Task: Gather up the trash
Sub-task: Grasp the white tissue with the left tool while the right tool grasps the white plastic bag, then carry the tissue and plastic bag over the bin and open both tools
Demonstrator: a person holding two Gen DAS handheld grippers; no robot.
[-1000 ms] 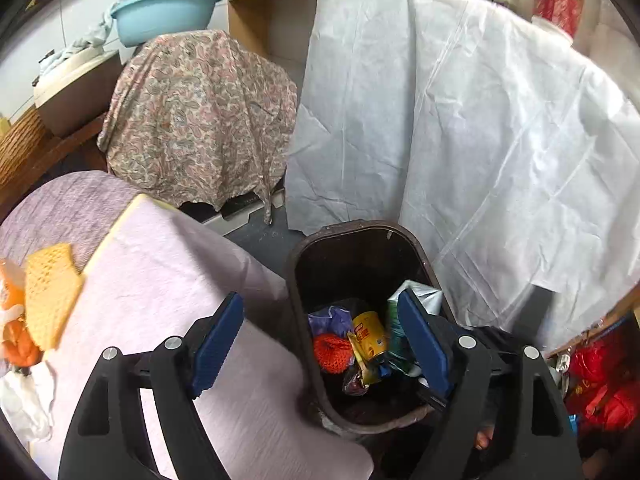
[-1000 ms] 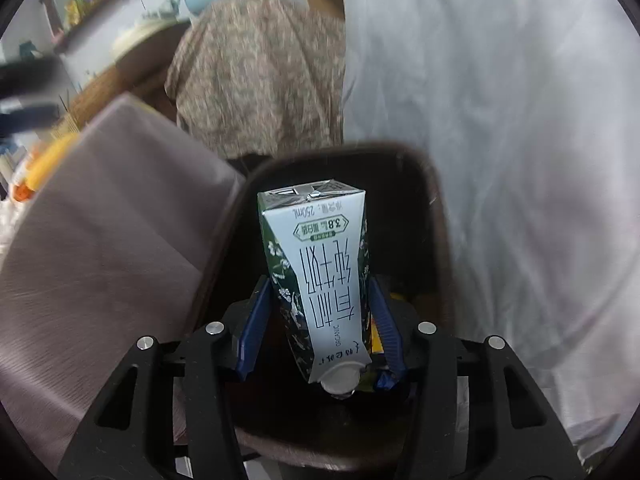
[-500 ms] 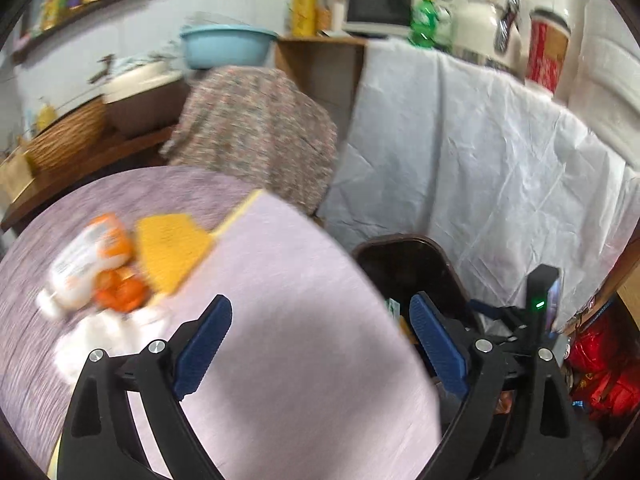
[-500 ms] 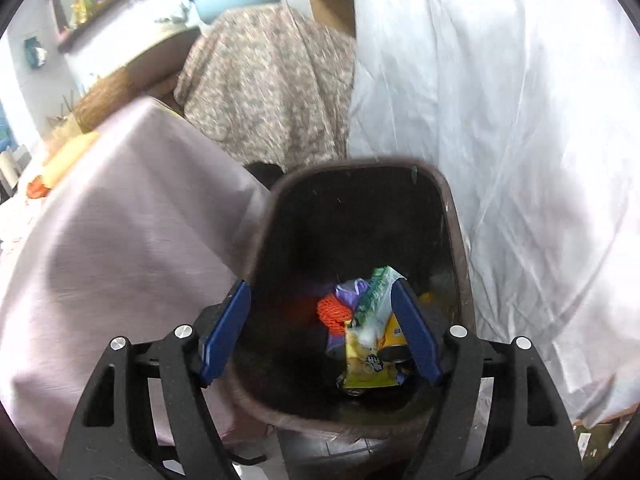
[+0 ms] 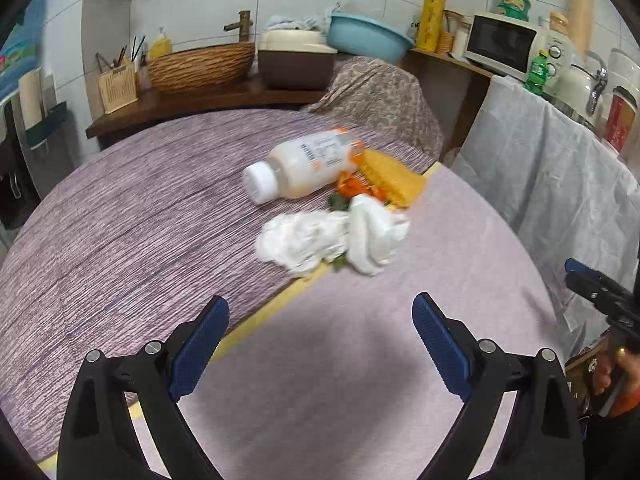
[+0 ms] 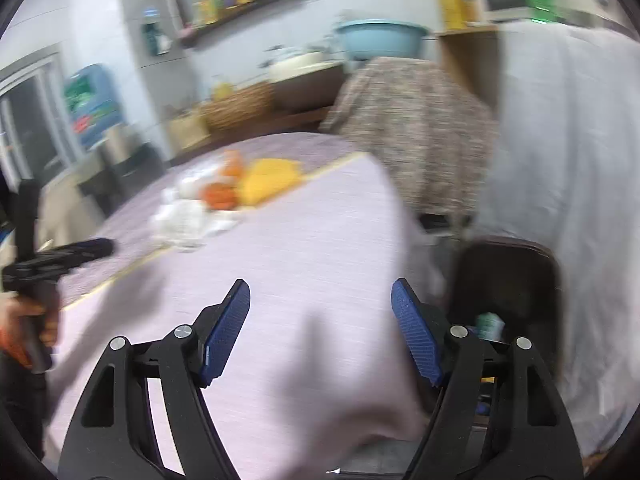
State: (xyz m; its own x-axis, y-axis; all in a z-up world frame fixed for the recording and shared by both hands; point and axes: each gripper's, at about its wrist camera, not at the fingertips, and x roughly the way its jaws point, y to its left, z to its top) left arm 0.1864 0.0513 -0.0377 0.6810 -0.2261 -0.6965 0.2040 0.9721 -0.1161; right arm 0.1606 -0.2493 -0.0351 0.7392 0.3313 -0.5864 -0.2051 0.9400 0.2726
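Note:
A plastic bottle (image 5: 304, 166) with a white cap lies on its side on the purple tablecloth (image 5: 120, 240). Beside it are a yellow mesh piece (image 5: 394, 178), orange peel (image 5: 352, 186) and crumpled white tissue (image 5: 332, 240). My left gripper (image 5: 320, 302) hangs open above the cloth short of this pile, nothing between its jaws. My right gripper (image 6: 321, 285) is open and empty over the table's corner. The brown bin (image 6: 508, 276) stands low at the right with a milk carton (image 6: 490, 324) inside. The same pile (image 6: 192, 216) looks blurred in the right wrist view.
A counter behind the table carries a wicker basket (image 5: 200, 66), a brown tub (image 5: 296, 68) and a blue basin (image 5: 368, 40). A white sheet (image 5: 552, 184) and a patterned cloth (image 5: 384, 92) drape furniture to the right. The right gripper's fingers (image 5: 588, 282) show at the right edge.
The right gripper let the milk carton fall into the bin, opened, then rose and swung toward the table. The left gripper swung from the bin to the table's trash pile.

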